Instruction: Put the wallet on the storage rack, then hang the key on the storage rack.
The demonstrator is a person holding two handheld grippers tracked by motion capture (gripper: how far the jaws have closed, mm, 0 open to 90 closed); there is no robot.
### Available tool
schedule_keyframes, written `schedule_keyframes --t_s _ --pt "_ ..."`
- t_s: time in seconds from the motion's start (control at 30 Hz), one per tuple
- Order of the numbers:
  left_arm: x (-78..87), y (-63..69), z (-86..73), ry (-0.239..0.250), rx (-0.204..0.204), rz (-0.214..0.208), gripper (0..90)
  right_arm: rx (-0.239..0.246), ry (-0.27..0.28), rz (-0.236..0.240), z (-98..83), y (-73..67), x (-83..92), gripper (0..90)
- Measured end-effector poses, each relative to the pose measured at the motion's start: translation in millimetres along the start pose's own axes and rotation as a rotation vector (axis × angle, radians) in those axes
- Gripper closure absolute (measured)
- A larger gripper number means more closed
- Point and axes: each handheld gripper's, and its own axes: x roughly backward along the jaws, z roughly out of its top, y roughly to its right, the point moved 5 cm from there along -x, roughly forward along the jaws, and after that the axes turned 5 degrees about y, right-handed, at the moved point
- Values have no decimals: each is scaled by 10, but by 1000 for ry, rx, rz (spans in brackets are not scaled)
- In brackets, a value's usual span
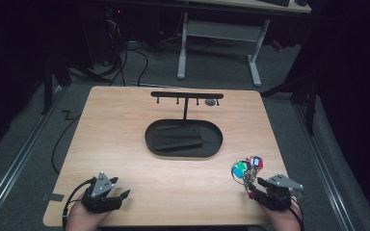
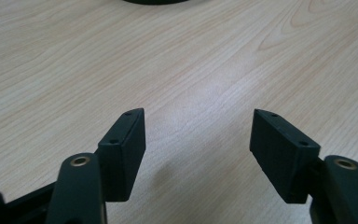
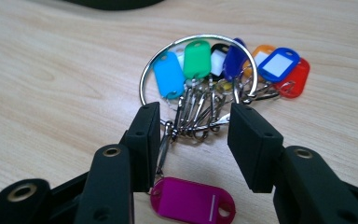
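Left gripper low over the bare surface, fingers released and apart. Right gripper angled down, fingers straddling the key ring clips, not clenched. Magenta tag just below the fingers.

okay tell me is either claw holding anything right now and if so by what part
Left claw is open over bare table, holding nothing. Right claw straddles the clips of the key-tag bunch, but whether its pads grip them cannot be told.
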Motion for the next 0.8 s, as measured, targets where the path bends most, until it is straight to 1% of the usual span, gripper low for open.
schedule_keyframes --t_s 0.03,0.07,0.17,0.2,0.23,0.3,0.33,0.37,0.43,0.47,0.5,0.53,0.57,0.6,0.63,0.67,0.77,0.8 --pt "2 -4 -2 3 3 1 358 7 -34 -6 32 -23 -7 535" --pt "17 -19 3 7 8 4 355 13 -52 -7 50 -30 -10 532" --pt "39 -53 14 16 16 13 350 58 -129 -9 137 -62 -35 508" --pt "39 -53 14 16 16 13 351 58 -129 -9 137 -62 -35 508" --pt "43 -84 19 15 36 14 351 56 -181 7 182 -64 -67 484" --pt "43 -94 22 20 38 17 349 57 -220 15 227 -54 -99 480" --pt "44 -98 24 21 36 20 349 57 -220 15 227 -54 -99 480" --pt "46 -103 26 29 37 22 349 59 -253 20 265 -46 -125 469" --pt "45 -105 21 32 40 14 348 60 -278 26 317 -46 -160 462" --pt "45 -105 21 32 40 14 348 60 -278 26 317 -46 -160 462" --pt "36 -103 10 33 38 4 348 66 -308 45 367 -58 -181 446" --pt "36 -103 10 33 38 4 348 78 -322 47 396 -64 -187 443" --pt "34 -104 7 33 39 2 348 93 -331 46 427 -70 -187 440" --pt "34 -104 7 33 39 2 348 93 -331 46 427 -70 -187 440" --pt "37 -100 18 39 49 1 348 109 -342 46 488 -69 -186 434" --pt "37 -100 18 39 49 1 347 109 -342 46 488 -69 -186 434" --pt "35 -107 25 47 50 9 345 131 -359 43 572 -44 -195 426" --pt "18 -116 17 46 64 7 344 140 -371 37 612 -19 -214 423"
